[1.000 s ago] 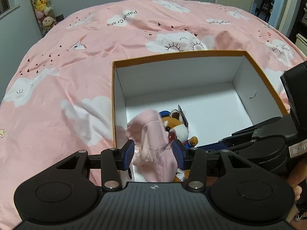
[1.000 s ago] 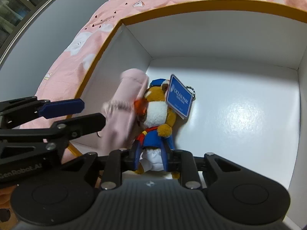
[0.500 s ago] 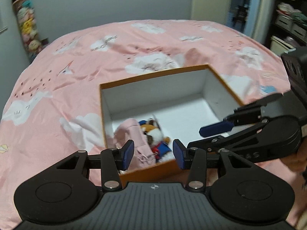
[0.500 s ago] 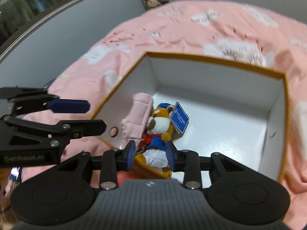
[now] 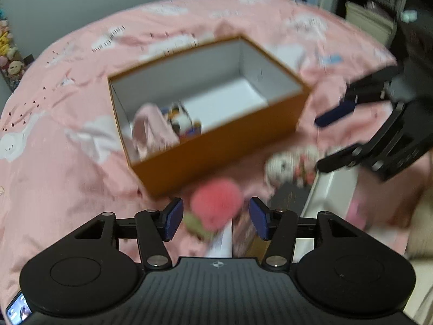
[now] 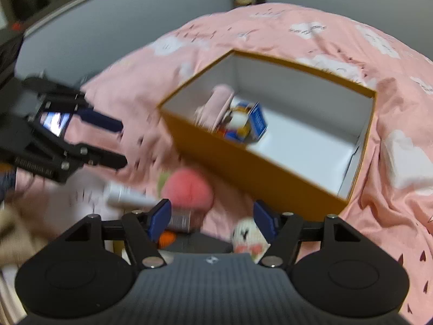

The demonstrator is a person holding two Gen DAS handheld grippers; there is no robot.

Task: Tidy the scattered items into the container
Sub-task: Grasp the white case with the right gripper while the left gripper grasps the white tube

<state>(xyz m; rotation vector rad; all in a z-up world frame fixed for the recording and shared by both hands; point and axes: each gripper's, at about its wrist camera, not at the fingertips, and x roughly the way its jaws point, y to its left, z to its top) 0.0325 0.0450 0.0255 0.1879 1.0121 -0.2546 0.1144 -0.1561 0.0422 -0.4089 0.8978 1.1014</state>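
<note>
An orange box (image 5: 216, 146) with a white inside sits on the pink bed; it also shows in the right wrist view (image 6: 243, 162). In it lie a pink cloth (image 5: 151, 130) and a plush fox keychain (image 5: 184, 122) with a blue tag (image 6: 258, 122). My left gripper (image 5: 215, 218) is open and empty, above a pink plush ball (image 5: 216, 203). My right gripper (image 6: 212, 218) is open and empty, near the pink ball (image 6: 189, 189) and a white plush toy (image 6: 247, 237). The frames are blurred.
A white striped plush (image 5: 292, 162) lies right of the box's near corner. A white tube (image 6: 127, 196) and a small orange item (image 6: 166, 238) lie by the ball. A white ledge (image 5: 330, 189) borders the bed on the near side.
Both grippers let go of the cloth and the fox in the box, pulled back and out, and opened wider. The near-side items have come into view.
</note>
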